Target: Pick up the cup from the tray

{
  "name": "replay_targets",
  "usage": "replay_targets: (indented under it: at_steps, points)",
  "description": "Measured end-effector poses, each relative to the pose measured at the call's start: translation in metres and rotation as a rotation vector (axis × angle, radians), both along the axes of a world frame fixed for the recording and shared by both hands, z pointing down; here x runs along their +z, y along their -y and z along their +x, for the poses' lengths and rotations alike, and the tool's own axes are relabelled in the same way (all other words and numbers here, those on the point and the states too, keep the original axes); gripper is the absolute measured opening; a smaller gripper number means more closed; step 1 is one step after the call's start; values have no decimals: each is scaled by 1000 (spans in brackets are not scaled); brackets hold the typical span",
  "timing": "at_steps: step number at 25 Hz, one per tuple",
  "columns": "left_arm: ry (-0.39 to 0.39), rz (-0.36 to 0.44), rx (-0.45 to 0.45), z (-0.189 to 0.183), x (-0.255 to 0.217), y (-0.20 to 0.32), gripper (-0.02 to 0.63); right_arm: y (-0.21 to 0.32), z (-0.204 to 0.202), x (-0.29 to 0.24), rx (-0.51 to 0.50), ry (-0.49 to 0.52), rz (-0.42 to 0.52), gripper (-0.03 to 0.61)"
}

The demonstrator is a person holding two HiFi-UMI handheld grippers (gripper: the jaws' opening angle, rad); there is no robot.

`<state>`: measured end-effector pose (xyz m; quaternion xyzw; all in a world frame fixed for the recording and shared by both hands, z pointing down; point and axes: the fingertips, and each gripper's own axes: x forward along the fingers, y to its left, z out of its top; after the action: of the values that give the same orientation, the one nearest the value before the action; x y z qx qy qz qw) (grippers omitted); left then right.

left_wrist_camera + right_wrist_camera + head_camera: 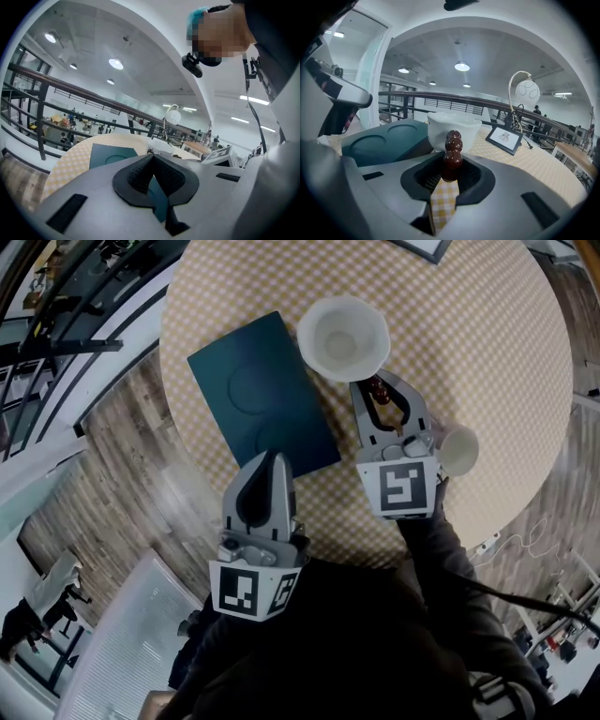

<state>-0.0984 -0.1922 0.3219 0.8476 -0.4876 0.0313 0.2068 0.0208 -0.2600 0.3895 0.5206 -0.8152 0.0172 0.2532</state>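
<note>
Where the upper-right edge of the tray [258, 395] ends, just above centre of the head view, the white cup [342, 338] is seen mouth up. It lies over the checked table [487, 352], right beside the tray rather than in a recess. Whether its base is down or lifted can't be told. A brown beaded handle [379, 396] is seen running from the cup's lower-right side into the right gripper [380, 383]. In the right gripper view the jaws are drawn nearly together and the handle is pinched between them, w/ the beads stacked in front of the cup at centre frame. The dark teal tray, w/ two round recesses, is laid slantwise left of the cup. The left gripper [267, 463] is seen at lower centre-left, tip over the tray's lower corner. Its jaws are brought together w/ nothing between them. A 2nd, smaller white cup [459, 451] is seen at right, just beside the right gripper's marker cube.
</note>
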Motion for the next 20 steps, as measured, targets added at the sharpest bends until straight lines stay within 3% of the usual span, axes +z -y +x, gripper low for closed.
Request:
replay_targets:
  at_steps: [20]
  points:
    - [4,-26,-12,-4,8,7,5,-1,4,33,69,20,-110,61]
